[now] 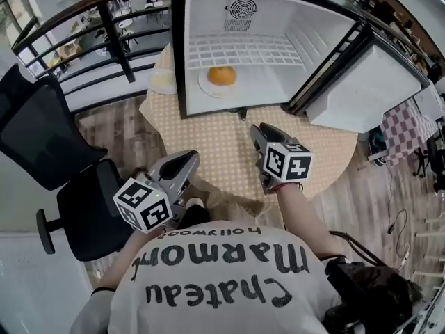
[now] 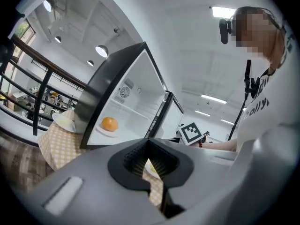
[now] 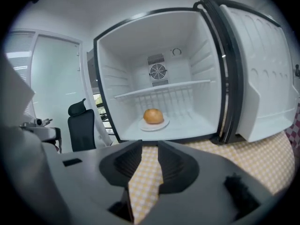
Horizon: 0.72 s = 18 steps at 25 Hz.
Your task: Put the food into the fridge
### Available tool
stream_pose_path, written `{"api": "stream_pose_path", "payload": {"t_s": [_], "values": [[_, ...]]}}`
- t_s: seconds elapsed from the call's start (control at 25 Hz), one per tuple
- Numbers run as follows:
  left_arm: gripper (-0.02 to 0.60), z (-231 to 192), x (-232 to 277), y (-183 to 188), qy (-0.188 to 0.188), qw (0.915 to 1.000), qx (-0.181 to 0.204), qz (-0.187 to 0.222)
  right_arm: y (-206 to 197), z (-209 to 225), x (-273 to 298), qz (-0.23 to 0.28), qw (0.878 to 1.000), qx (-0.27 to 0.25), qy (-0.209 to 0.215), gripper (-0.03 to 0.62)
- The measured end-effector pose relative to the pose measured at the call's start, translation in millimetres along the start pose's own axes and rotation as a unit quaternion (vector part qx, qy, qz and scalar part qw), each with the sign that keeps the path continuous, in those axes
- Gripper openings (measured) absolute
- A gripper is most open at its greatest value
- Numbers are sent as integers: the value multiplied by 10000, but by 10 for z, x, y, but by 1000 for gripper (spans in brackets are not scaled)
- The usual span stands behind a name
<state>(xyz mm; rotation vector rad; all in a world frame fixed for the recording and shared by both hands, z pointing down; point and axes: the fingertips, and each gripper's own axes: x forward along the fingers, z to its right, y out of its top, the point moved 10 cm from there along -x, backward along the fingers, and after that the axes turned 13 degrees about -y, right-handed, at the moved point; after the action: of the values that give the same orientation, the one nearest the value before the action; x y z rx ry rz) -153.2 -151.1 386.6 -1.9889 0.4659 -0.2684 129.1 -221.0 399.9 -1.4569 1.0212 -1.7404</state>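
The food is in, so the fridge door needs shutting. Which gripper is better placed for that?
Right. The door hangs open on the right side, and the right gripper is nearer to it, with its jaws apart and empty.

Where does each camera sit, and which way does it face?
Head view: on the person's head, steeply down at table and open fridge; left gripper, right gripper, shirt show.
Left gripper view: on that gripper, facing the fridge obliquely; right gripper's cube and shirt show.
Right gripper view: on that gripper, facing straight into the fridge; its open jaws show.
Shared: all see the orange food on its plate.
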Motion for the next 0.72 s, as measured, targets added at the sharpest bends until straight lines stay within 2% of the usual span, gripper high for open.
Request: {"api": "stream_pose_path", "payload": {"t_s": [0.16,0.72], "values": [[6,347,80,-234,56,10000,-3,40,-212,167,-445,86,9998,97,168,71],[6,1483,177,-858,-140,9999,36,-83,-985,475,-1672,-25,9992,235,323,58]]}}
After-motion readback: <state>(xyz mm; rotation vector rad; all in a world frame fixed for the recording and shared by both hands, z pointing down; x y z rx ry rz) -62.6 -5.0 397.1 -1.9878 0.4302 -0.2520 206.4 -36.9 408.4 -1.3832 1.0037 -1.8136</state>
